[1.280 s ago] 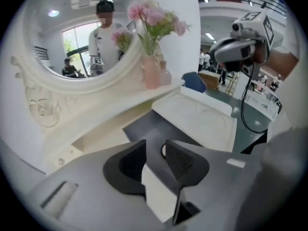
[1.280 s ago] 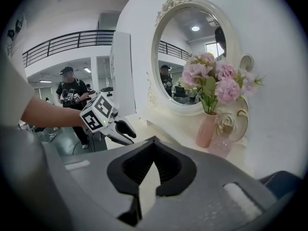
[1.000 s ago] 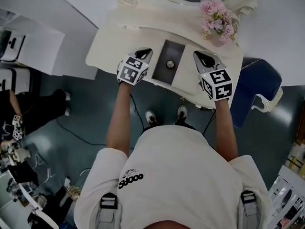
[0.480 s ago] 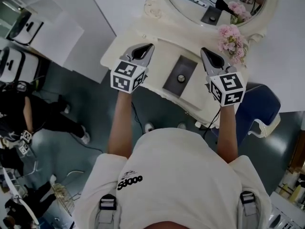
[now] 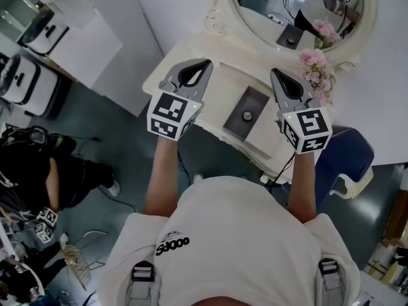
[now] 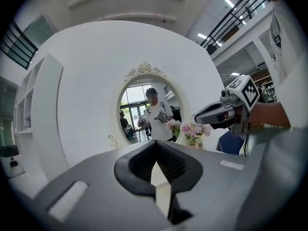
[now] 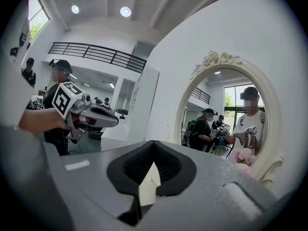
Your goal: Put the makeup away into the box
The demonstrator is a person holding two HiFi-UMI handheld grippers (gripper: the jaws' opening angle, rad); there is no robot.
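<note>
Roughly between left gripper [image 5: 206,64] and right gripper [image 5: 275,73] lies box [image 5: 246,116]

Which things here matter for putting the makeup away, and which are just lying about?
Job:
- grey box with a knob, on the vanity table
- left hand-held gripper, shut, empty
- right hand-held gripper, shut, empty
- no makeup visible

Lying about:
- mirror
- pink flowers
- blue chair
- white cabinet
</note>
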